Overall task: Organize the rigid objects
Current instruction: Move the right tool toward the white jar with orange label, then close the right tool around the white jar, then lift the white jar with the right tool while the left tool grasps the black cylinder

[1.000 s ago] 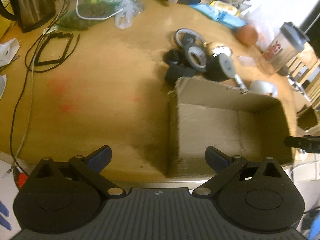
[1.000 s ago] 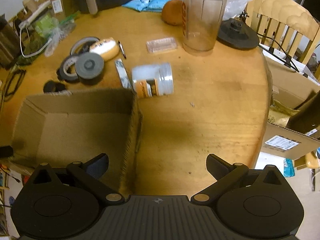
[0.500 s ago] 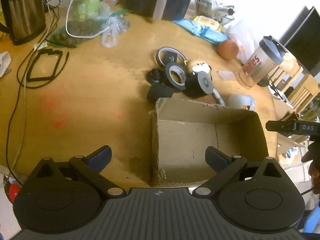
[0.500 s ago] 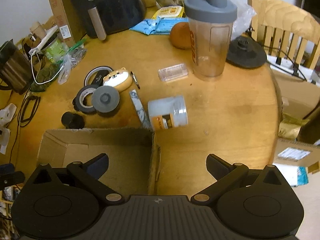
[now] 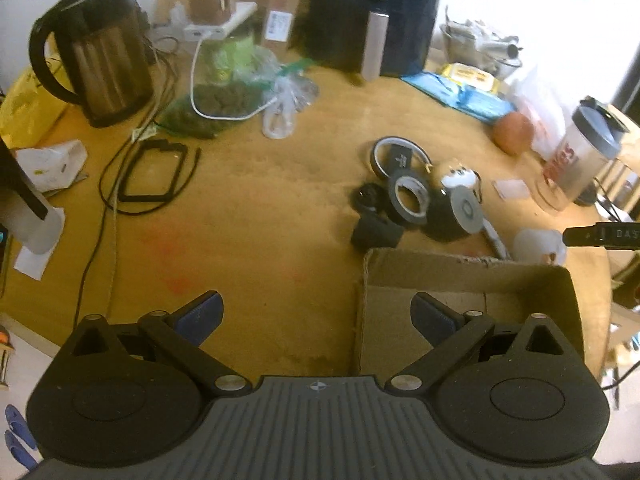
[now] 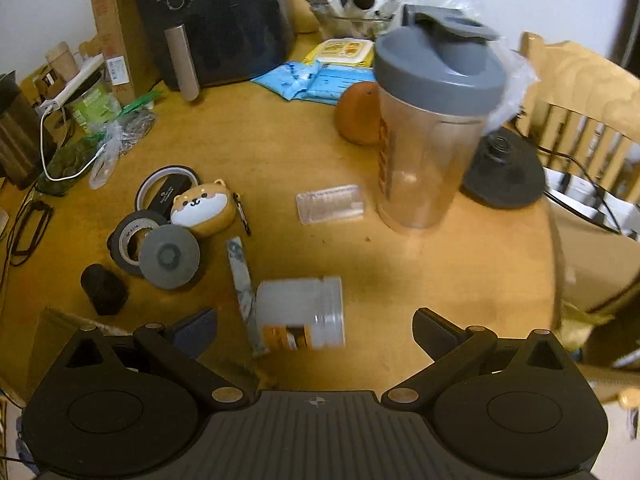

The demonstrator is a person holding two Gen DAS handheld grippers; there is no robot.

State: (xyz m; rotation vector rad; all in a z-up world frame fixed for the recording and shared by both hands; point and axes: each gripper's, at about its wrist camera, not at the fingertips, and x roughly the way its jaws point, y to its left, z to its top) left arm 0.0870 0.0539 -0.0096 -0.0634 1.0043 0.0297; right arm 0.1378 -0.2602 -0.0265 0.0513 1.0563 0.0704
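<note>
An open cardboard box (image 5: 460, 272) sits at the table's near edge, with nothing visible inside it. Behind it lie tape rolls (image 5: 408, 196), a grey-capped black cylinder (image 5: 456, 212), a dog-face case (image 6: 206, 206) and a small black block (image 5: 376, 232). A white jar (image 6: 302, 312) lies on its side just ahead of my right gripper (image 6: 314, 330), which is open and holds nothing. My left gripper (image 5: 316, 314) is open too, its right finger over the box's left wall. A grey-lidded shaker bottle (image 6: 432, 128) stands upright beyond the jar.
A kettle (image 5: 102, 52), cables (image 5: 154, 172) and bags crowd the table's far left. A black air fryer (image 6: 216, 20) stands at the back. An orange (image 6: 356, 114), a clear plastic case (image 6: 330, 204), a black disc (image 6: 502, 172) and a wooden chair (image 6: 580, 96) are at the right.
Both grippers have tilted up and pulled back, so the box sits lower in each view. The right gripper has shifted forward over the white jar. Nothing has been picked up.
</note>
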